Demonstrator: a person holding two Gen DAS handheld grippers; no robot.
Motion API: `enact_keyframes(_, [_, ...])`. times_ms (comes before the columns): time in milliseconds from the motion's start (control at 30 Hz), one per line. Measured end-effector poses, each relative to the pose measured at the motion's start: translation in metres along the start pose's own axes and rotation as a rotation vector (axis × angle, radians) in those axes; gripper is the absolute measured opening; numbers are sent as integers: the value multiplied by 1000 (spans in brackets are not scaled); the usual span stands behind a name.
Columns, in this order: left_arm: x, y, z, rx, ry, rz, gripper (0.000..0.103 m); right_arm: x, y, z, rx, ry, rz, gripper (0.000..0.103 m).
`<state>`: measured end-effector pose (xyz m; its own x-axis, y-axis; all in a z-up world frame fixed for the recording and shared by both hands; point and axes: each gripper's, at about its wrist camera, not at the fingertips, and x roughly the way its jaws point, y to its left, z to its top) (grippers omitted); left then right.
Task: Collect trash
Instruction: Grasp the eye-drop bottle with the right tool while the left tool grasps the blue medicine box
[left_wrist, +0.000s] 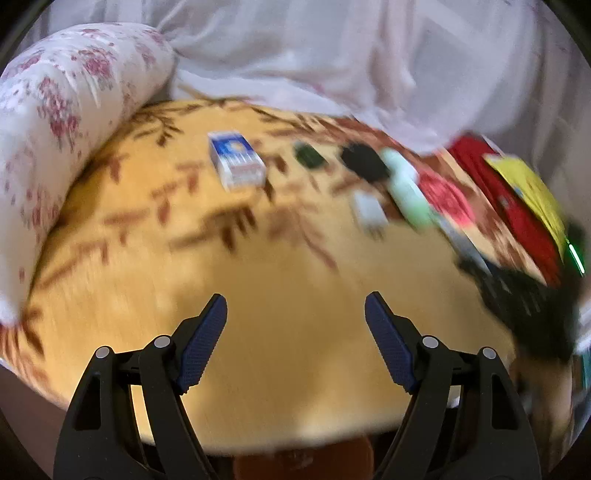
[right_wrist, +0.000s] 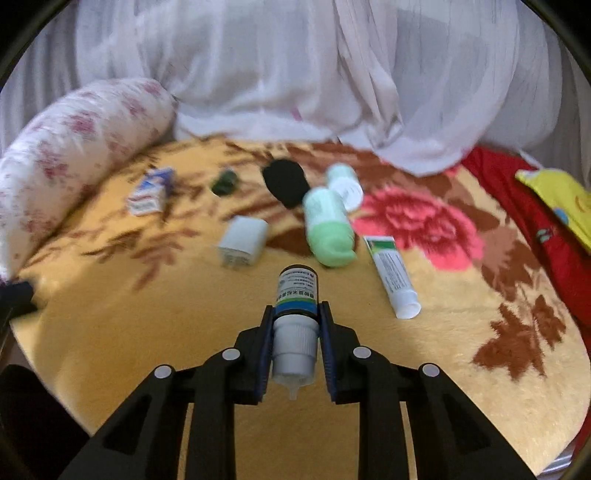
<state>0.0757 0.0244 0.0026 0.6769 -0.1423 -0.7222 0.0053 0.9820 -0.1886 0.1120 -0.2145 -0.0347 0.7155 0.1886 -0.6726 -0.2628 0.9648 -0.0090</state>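
My right gripper (right_wrist: 295, 308) is shut on a small dropper bottle (right_wrist: 296, 317) with a white cap and holds it above the yellow floral blanket (right_wrist: 147, 332). Ahead of it lie a green tube-shaped bottle (right_wrist: 327, 225), a white-green bottle (right_wrist: 345, 182), a white tube (right_wrist: 391, 275), a white charger plug (right_wrist: 242, 238), a black object (right_wrist: 286, 181), a dark green item (right_wrist: 223, 182) and a blue-white small box (right_wrist: 151, 192). My left gripper (left_wrist: 295, 306) is open and empty over the blanket (left_wrist: 277, 350), with the blue-white box (left_wrist: 236, 160) ahead of it.
A floral bolster pillow (right_wrist: 74, 147) lies at the left, also in the left wrist view (left_wrist: 62, 110). White bedding (right_wrist: 295, 74) is heaped at the back. A red cloth (right_wrist: 535, 221) and a yellow packet (right_wrist: 561, 199) lie at the right. The left wrist view is motion-blurred.
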Motion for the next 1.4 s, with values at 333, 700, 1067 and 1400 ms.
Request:
enact_keyframes(333, [74, 25, 100, -88, -53, 159, 85, -26, 4, -7, -17, -77, 27, 23])
enact_keyframes(700, [140, 40, 126, -109, 23, 281, 85, -28, 4, -9, -20, -85, 57, 23])
enact_keyframes(1067, [149, 46, 115, -102, 21, 281, 52, -28, 10, -9, -34, -84, 74, 23])
enact_keyframes(1400, [78, 37, 79, -51, -47, 220, 52, -46, 23, -12, -42, -98, 92, 23])
